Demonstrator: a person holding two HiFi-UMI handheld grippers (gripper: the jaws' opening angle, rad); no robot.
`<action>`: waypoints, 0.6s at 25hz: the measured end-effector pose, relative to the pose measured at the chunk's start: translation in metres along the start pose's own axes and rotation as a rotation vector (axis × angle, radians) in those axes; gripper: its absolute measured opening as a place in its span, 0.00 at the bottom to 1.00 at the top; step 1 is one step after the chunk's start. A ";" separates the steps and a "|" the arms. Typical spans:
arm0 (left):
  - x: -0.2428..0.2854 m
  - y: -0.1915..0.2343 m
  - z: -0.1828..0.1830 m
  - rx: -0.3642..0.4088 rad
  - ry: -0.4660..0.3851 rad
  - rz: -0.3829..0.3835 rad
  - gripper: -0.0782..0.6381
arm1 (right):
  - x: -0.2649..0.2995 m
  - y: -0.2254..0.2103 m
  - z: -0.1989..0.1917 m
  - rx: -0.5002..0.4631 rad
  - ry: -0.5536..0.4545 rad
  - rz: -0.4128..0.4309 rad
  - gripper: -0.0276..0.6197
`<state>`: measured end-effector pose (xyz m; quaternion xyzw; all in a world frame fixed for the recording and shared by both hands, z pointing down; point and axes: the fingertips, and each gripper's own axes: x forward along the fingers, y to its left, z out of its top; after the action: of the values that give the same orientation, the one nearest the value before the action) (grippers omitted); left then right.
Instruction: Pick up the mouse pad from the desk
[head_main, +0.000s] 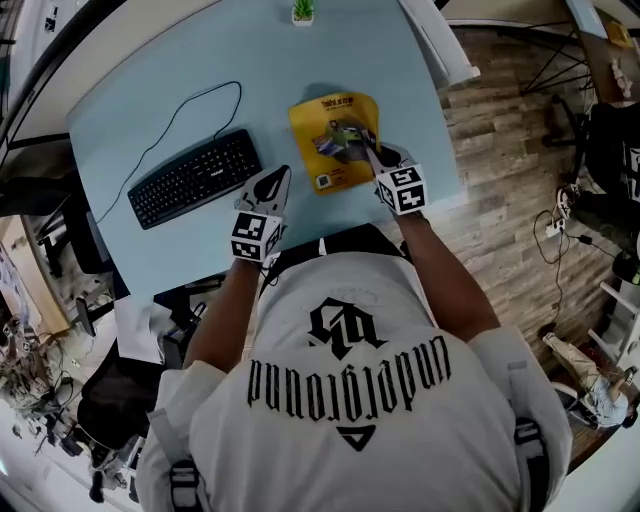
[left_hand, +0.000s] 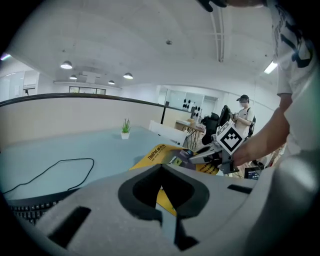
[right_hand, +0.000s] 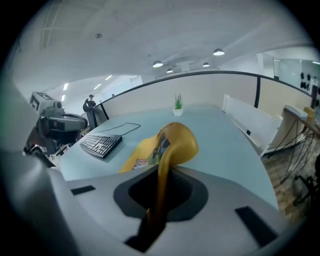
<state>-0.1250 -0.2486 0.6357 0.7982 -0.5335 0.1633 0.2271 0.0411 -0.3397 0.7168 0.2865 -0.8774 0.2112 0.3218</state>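
Note:
A yellow mouse pad (head_main: 335, 130) with a printed picture lies on the light blue desk (head_main: 150, 100). My right gripper (head_main: 372, 152) is shut on the pad's right edge, which is raised off the desk and curls over. In the right gripper view the pad (right_hand: 177, 142) runs as a thin yellow strip between the jaws of that gripper (right_hand: 167, 172). My left gripper (head_main: 280, 178) hovers by the desk's front edge, just left of the pad, with its jaws together and nothing in them. The left gripper view shows the left gripper (left_hand: 161, 172), with the pad (left_hand: 150, 157) and the right gripper (left_hand: 192, 156) beyond.
A black keyboard (head_main: 195, 178) with a looping cable (head_main: 190, 105) lies on the desk's left half. A small potted plant (head_main: 302, 10) stands at the far edge. A white panel (head_main: 440, 45) borders the desk's right side, with wooden floor (head_main: 510, 150) beyond it.

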 end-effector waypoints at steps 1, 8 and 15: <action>-0.004 0.000 0.001 0.001 -0.005 -0.007 0.12 | -0.003 0.005 0.002 0.006 -0.009 -0.003 0.08; -0.039 -0.004 0.013 0.037 -0.060 -0.057 0.12 | -0.028 0.048 0.015 0.014 -0.076 -0.030 0.08; -0.076 -0.001 0.015 0.063 -0.095 -0.098 0.12 | -0.055 0.085 0.029 0.036 -0.147 -0.067 0.08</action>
<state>-0.1524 -0.1969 0.5842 0.8370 -0.4985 0.1305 0.1842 0.0086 -0.2725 0.6431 0.3362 -0.8846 0.1943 0.2584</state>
